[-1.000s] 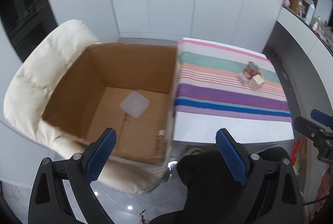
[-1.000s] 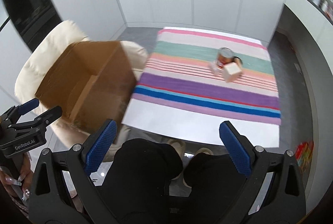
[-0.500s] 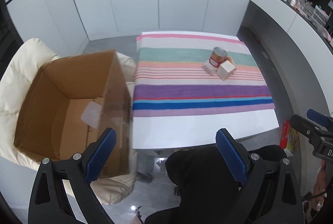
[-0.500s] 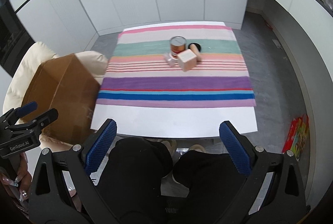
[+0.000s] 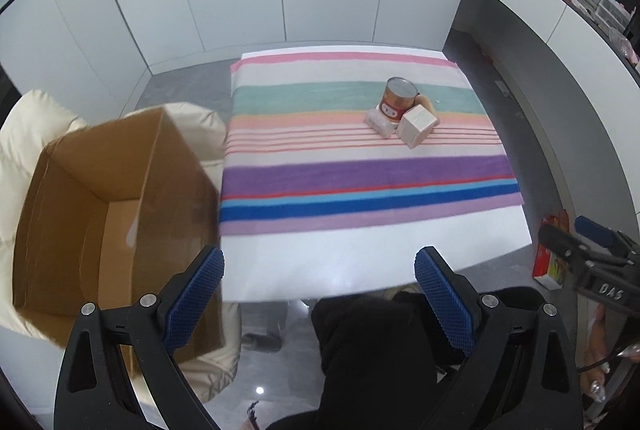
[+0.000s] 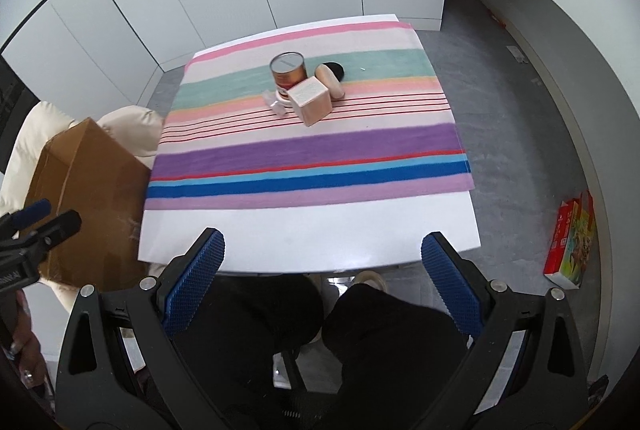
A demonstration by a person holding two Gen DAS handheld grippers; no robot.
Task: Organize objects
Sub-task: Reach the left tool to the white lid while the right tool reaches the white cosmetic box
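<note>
A red tin can (image 5: 397,99) (image 6: 289,75), a pale pink cube box (image 5: 417,125) (image 6: 311,100), a small clear packet (image 5: 378,122) (image 6: 277,104), a tan bottle (image 6: 330,82) and a black round lid (image 6: 333,69) cluster at the far side of the striped cloth (image 5: 360,174) (image 6: 312,150). An open cardboard box (image 5: 104,214) (image 6: 84,198) rests on a cream chair at the left. My left gripper (image 5: 318,294) and right gripper (image 6: 322,290) both hang open and empty above the table's near edge, far from the objects.
The white table (image 6: 312,234) carries the cloth. A person's black-trousered legs fill the bottom of both views. A red and green carton (image 6: 570,246) lies on the grey floor at the right. White cabinets stand behind; a counter curves along the right.
Both views have swung right, from the cardboard box toward the table and its cluster of objects. Both grippers stay open and empty.
</note>
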